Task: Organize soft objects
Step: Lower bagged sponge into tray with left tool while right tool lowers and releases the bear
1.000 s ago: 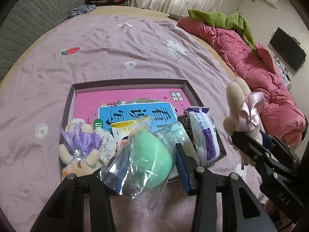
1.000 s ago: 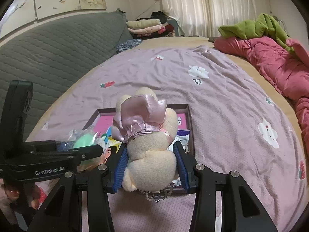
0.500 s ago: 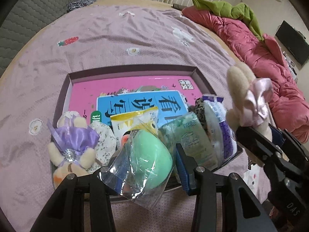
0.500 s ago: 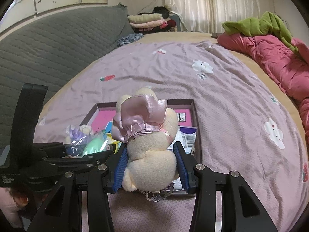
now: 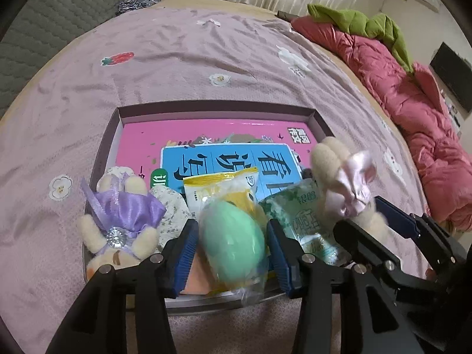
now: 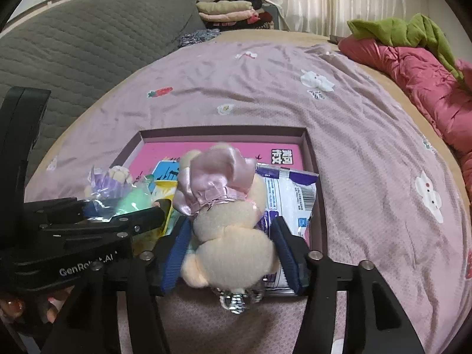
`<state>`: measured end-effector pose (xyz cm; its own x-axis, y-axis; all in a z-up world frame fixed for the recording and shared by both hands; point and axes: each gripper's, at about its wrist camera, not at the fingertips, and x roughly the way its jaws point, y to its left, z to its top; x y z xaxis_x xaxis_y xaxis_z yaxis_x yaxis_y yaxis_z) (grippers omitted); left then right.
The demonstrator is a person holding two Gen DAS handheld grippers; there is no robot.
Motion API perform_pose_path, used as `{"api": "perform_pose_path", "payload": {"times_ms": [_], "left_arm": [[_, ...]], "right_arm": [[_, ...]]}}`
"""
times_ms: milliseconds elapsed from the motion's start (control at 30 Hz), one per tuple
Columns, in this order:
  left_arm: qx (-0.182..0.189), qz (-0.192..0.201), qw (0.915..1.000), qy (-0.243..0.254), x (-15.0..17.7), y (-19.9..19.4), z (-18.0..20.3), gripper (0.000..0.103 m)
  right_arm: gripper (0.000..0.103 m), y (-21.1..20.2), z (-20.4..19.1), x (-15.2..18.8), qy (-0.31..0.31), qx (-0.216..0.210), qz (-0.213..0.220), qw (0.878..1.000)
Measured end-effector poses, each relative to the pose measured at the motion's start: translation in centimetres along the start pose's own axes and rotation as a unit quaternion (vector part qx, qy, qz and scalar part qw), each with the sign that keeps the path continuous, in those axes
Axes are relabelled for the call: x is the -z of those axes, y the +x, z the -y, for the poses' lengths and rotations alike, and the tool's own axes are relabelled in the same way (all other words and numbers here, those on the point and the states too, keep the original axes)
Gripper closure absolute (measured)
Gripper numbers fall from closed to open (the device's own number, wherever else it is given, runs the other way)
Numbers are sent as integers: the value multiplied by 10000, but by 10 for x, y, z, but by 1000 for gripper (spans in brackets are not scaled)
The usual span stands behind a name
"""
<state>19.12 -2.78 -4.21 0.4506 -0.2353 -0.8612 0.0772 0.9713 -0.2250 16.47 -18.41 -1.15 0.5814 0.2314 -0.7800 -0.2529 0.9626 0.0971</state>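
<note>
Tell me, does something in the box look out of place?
Nothing looks damaged or spilled. The purple-dress plush lies tilted over the box's left wall, partly outside it, and the soft packets are piled loosely on the books.

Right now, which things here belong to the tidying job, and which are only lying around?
Job:
- green egg in bag, in left tool
- pink-bow bear, in right tool
- purple-bow bear
- box

Lying around:
- red quilt
- green blanket
- folded clothes
</note>
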Motion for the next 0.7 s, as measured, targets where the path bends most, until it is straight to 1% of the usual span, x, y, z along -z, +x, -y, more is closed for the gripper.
{"api": "perform_pose_path", "payload": {"times_ms": [67,167,333,500,567,700], "left_arm": [[10,8,10000,-14,1,-1,-2,54],[58,15,10000,-23,1,-3,-3,53],[24,58,10000,-72,5,-11,-4,53],[-65,204,9996,-155,12,-30,-7,52],[-108,269,9993,-246,17,-39,-9,51],[-206,392,9983,-368,30,-59,-10,51]], "right_arm": [[34,-4,-1,-1,-10,10,64,10000],[34,-10,-1,-1,-18,46,123,9999],[33,-24,2,1,62,96,233,9997],[32,-44,-1,5,35,102,381,9992],[30,-52,-5,8,-8,113,441,9990],[30,-63,-11,17,-64,176,522,9985]]}}
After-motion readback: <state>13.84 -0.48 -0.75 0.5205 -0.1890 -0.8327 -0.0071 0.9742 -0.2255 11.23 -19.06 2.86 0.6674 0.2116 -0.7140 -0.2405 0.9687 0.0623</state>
